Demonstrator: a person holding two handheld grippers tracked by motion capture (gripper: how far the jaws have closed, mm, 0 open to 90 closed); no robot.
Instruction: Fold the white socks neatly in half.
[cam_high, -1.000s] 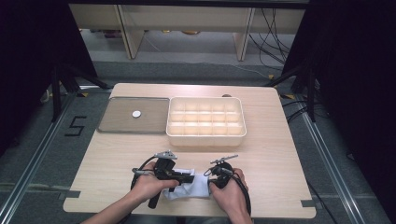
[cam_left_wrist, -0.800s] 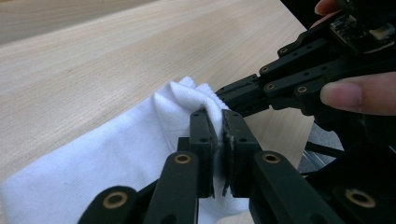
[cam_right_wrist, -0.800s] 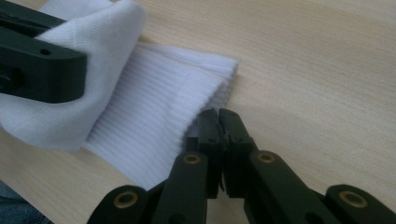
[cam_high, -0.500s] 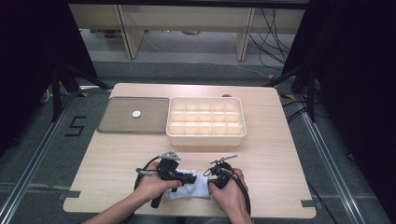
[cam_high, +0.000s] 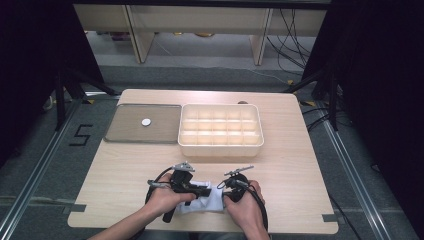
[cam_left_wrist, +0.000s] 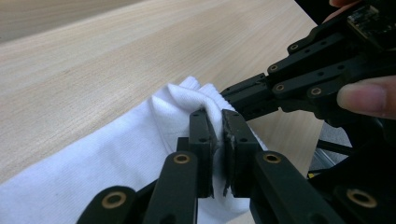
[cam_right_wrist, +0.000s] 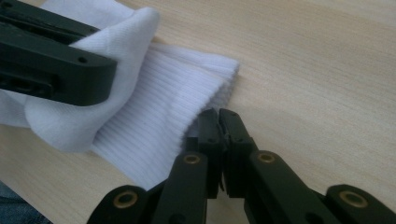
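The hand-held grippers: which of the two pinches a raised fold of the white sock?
The left hand-held gripper: its jaws squeeze a lifted fold of the white sock. The right hand-held gripper grips the flat ribbed cuff edge instead.

White ribbed cloth sock (cam_right_wrist: 154, 116) – matt wooden table (cam_right_wrist: 317, 70).

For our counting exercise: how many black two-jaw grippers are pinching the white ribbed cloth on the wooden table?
2. The left gripper pinches a raised fold of the white ribbed cloth; the right gripper is shut on its ribbed edge, near the wooden table front edge.
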